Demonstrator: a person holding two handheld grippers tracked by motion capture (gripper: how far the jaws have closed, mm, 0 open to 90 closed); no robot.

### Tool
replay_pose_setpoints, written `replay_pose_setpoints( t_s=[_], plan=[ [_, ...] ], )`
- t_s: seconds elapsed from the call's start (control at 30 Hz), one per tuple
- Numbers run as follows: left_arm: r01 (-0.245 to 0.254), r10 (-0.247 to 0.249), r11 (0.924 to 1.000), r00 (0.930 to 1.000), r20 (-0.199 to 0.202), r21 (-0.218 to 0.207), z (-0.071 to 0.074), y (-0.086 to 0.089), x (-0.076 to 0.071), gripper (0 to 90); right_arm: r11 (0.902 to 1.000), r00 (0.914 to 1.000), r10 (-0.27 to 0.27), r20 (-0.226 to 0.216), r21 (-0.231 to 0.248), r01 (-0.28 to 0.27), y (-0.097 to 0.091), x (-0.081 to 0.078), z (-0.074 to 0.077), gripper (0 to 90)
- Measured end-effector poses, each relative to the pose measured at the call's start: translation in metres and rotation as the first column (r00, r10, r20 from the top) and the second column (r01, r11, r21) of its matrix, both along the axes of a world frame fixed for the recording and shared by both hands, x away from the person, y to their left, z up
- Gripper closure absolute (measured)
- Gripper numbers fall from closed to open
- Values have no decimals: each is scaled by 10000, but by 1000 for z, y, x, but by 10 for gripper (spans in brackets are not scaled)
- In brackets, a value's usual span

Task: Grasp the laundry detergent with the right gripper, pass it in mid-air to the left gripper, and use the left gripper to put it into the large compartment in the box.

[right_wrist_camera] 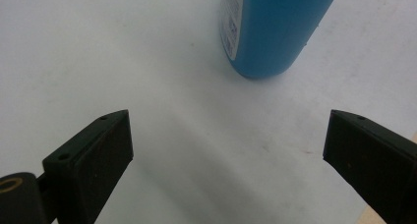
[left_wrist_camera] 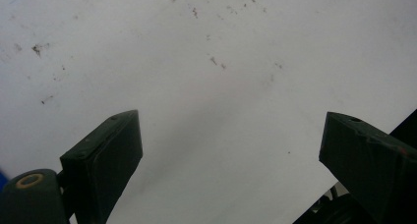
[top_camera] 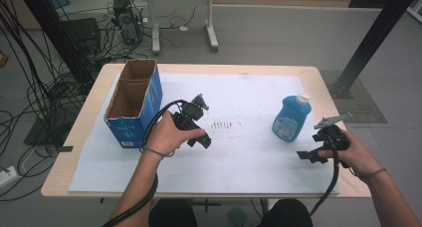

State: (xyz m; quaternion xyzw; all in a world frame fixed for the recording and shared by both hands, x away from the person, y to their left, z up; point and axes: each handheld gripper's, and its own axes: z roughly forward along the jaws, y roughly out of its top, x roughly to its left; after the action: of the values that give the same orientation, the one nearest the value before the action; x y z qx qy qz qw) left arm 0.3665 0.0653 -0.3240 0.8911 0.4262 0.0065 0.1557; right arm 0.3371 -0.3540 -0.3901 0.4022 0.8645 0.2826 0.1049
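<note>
A: Report the condition of the right gripper [right_wrist_camera: 228,150].

B: Its jaws are standing spread wide and are gripping nothing. It is hovering over the white sheet [top_camera: 249,162], near the blue bottle [top_camera: 291,118] but apart from it.

A: Where is the bottle sitting?

B: It is standing upright on the right part of the sheet, white cap on top, just ahead of the right gripper.

A: And the left gripper [left_wrist_camera: 231,150]?

B: Its jaws are likewise standing apart and empty, over the stained middle of the sheet, beside the open cardboard box [top_camera: 133,103].
</note>
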Motion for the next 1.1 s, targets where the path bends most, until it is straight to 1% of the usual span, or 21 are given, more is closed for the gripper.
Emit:
replay_pose_setpoints(
  t_s=[0.13, 0.17, 0.2, 0.23, 0.4, 0.47, 0.5, 0.53, 0.57, 0.63, 0.73, 0.77, 0.93, 0.97, 1.0, 1.07, 1.1],
  plan=[
    [-8, 8, 10000, 10000, -28, 45, -1, 0, 1, 95, 10000, 9999, -44, 120, -15, 44, -1, 1, -3, 47],
    [-15, 16, 10000, 10000, -33, 34, -1, 0, 1, 95, 10000, 9996, -71, 284, -16, 71, -2, 2, -5, 47],
    [-19, 19, 10000, 10000, -54, 36, -2, 0, 1, 95, 10000, 9996, -71, 284, -16, 71, -2, 2, -5, 47],
    [-23, 23, 10000, 10000, -44, 50, -2, 0, 1, 95, 10000, 9991, -49, 409, -2, 49, -2, 3, -8, 47],
    [-34, 35, 10000, 9999, -110, 65, -3, 0, 1, 94, 10000, 9986, -55, 533, -10, 56, -2, 4, -12, 47],
    [-42, 43, 9999, 9999, -105, 92, -3, 1, 1, 93, 9999, 9982, -142, 577, -10, 143, -3, 6, -15, 46],
    [-80, 81, 9999, 9999, -130, 89, -3, 1, 1, 93, 9997, 9975, -182, 676, 194, 170, -4, 6, -17, 47],
    [-80, 81, 9999, 9999, -130, 89, -3, 1, 1, 93, 9997, 9975, -182, 676, 194, 170, -4, 6, -17, 47],
    [-94, 95, 9999, 9999, -139, 91, -3, 2, 1, 93, 9994, 9965, -218, 807, 269, 197, -5, 7, -19, 47],
    [-88, 89, 9999, 9999, -130, 55, -3, 3, 1, 93, 9993, 9960, -234, 866, 319, 207, -5, 7, -20, 47],
    [-169, 170, 9999, 9997, -146, 32, -4, 3, 1, 93, 9980, 9949, -365, 937, 545, 315, -6, 8, -23, 47],
    [-149, 150, 9999, 9997, -177, 13, -3, 4, 1, 93, 9973, 9934, -352, 1089, 682, 278, -6, 8, -24, 47],
    [-184, 185, 9998, 9997, -167, 34, -3, 4, 1, 93, 9961, 9911, -370, 1277, 845, 263, -5, 9, -28, 46],
    [-168, 169, 9998, 9997, -171, 62, -3, 5, 1, 93, 9951, 9897, -402, 1373, 948, 272, -4, 10, -29, 46],
    [-168, 169, 9998, 9997, -171, 62, -3, 5, 1, 94, 9951, 9897, -402, 1373, 948, 272, -4, 10, -29, 46],
    [-198, 199, 9998, 9997, -141, 41, -2, 6, 1, 94, 9935, 9867, -421, 1573, 1114, 247, -4, 11, -30, 44],
    [-276, 276, 9996, 9995, -144, 12, -2, 5, 1, 93, 9926, 9855, -426, 1642, 1196, 230, -4, 12, -31, 44]
  ],
)
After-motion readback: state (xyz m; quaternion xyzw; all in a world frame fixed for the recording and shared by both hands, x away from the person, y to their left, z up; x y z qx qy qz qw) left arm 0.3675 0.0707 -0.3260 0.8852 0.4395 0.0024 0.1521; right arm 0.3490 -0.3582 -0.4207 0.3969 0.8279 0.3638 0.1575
